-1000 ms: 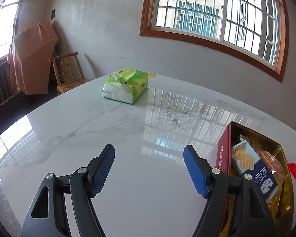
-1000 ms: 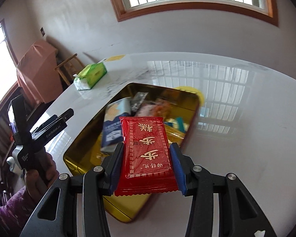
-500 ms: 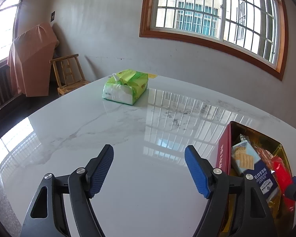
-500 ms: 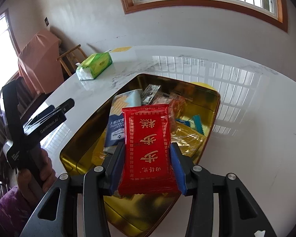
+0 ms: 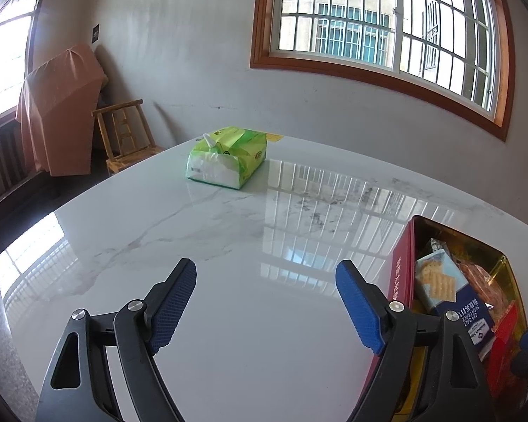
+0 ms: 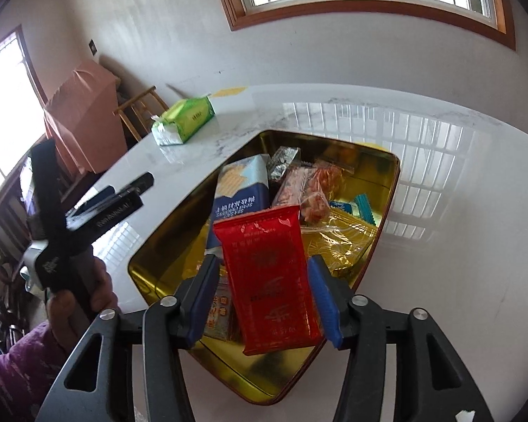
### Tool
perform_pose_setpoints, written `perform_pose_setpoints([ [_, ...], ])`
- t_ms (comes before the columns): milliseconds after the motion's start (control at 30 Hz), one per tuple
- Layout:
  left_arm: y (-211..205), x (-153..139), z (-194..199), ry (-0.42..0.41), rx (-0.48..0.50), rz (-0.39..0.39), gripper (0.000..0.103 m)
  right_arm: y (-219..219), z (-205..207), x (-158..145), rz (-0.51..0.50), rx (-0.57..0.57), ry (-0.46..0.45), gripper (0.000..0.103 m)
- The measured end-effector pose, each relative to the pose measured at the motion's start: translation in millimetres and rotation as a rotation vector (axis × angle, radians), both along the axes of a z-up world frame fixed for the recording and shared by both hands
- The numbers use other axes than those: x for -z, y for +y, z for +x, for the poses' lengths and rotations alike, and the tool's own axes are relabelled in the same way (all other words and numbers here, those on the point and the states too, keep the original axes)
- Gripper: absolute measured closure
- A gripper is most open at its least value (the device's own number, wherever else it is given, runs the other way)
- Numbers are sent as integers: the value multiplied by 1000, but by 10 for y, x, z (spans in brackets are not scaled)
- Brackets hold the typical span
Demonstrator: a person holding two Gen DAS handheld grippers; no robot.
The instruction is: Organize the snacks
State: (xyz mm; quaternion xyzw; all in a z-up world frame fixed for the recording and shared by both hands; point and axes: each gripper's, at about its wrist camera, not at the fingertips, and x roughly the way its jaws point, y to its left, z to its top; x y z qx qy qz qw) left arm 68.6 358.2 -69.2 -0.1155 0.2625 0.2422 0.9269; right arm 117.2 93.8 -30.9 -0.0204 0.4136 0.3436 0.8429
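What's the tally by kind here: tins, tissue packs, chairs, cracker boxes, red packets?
Tin: 1
Tissue pack: 1
Chair: 1
Cracker box: 1
Red packet: 1
Total: 5

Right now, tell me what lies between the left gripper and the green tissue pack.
Nothing: in the left wrist view only bare marble tabletop stretches from the open left gripper to the green tissue pack. The snack tin sits off to the right.

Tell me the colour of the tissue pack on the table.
Green and white tissue pack; clearest in the left wrist view.
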Motion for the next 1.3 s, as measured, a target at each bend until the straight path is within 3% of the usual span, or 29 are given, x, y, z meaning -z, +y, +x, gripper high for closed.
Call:
perform_pose_setpoints([
  [233,-6,-1,-25,-1,-17,8,19,-143,-159,-122,-1,-9,-52,39],
  [367,-58,-11,-82,54,-47,54,19,-289,-317,-265,-11,-20,-126,35],
  [433,-99,-54,-229,62,-50,36,19,-337,-391,-328,-13,-25,-157,33],
  [533,-181,-201,-510,25,-43,-16,19,-395,-511,-412,-1,-34,-198,26],
  [667,-418,-539,-839,-17,-11,-18,19,-456,-698,-503,9,-62,-247,23],
  [733,-560,-707,-976,-57,17,-3,17,-517,-798,-559,13,-69,-274,22],
  [800,-725,-880,-1105,-96,42,26,8,-590,-867,-609,23,-68,-293,22],
  [967,-1105,-1174,-1290,-155,113,101,7,-835,-964,-730,63,-36,-312,20],
  [1300,-1522,-1418,-1432,-165,177,135,2,-1176,-1103,-859,101,16,-353,14],
])
